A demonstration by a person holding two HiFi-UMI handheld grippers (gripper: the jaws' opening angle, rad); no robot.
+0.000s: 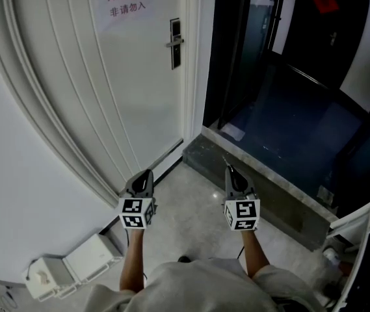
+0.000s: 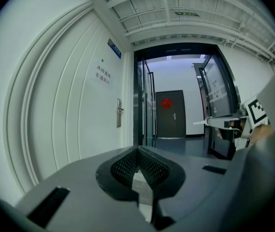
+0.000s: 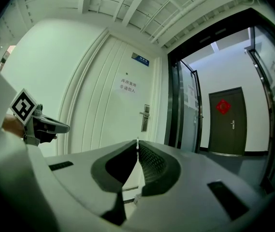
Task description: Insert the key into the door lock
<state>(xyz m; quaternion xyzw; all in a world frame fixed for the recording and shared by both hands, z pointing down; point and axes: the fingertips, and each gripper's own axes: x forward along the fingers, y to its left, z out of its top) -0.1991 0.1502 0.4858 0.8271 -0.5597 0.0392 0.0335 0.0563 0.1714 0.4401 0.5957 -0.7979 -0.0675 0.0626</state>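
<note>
The white door (image 1: pixel 106 77) stands ahead on the left, with its dark lock plate and lever handle (image 1: pixel 175 43) high up; the same lock plate (image 3: pixel 146 117) (image 2: pixel 120 112) shows in both gripper views. My right gripper (image 1: pixel 229 169) (image 3: pixel 137 146) is shut on the key, a thin metal blade (image 3: pixel 137 140) that sticks out past its tips. It points roughly level and is far short of the door. My left gripper (image 1: pixel 148 172) (image 2: pixel 138 150) hangs beside it, its jaws meeting at the tips with nothing between them. Each gripper sees the other: the right gripper (image 2: pixel 224 122), the left gripper (image 3: pixel 45 125).
A paper sign (image 1: pixel 127 5) hangs on the door. To the right a dark glass-framed doorway (image 1: pixel 237 57) opens on a corridor with a dark door bearing a red ornament (image 3: pixel 223 106). A stone threshold (image 1: pixel 269 174) crosses the floor. White boxes (image 1: pixel 74 265) sit by the wall at lower left.
</note>
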